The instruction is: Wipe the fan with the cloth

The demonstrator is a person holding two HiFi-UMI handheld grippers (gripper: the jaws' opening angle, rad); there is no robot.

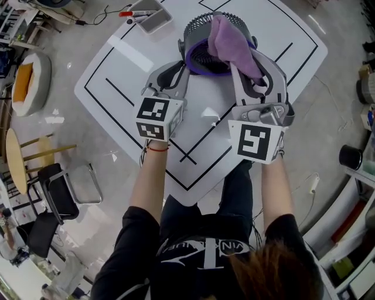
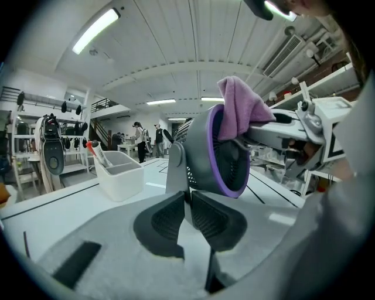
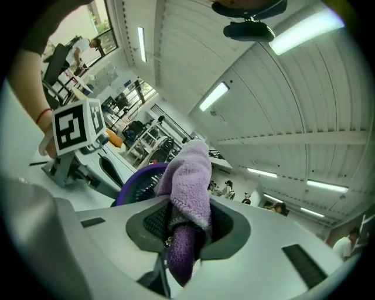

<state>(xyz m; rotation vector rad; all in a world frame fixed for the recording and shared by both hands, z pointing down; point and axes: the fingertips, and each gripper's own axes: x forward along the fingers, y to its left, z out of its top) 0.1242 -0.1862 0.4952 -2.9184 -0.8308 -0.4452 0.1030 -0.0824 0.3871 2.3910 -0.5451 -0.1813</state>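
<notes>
Wiping of the fan (image 1: 205, 44) only at its start, by the look of it. Standing upright near the far edge of the white table (image 1: 135, 64): grey body, purple ring round the grille. Draped over its top and down the front face, touching that ring: the purple cloth (image 1: 231, 41). Pinched there by the right gripper (image 1: 249, 70), closed hard on a bunched fold, with the free end lying on the fan. Steadied from the other side by the left gripper (image 1: 177, 69), pads (image 2: 167, 220) drawn nearly together on the thin grey stand under the head, apparently clamping it, with nothing else between them. Next, probably: drag the cloth across the grille and round the ring, keeping the pinch firm and the stand held to stop any tipping or swivelling. Press lightly, to avoid pushing the fan along the smooth top. Further out, beyond the fan and to its left, a white tray (image 1: 149, 16) of markers, well apart from both grippers.
</notes>
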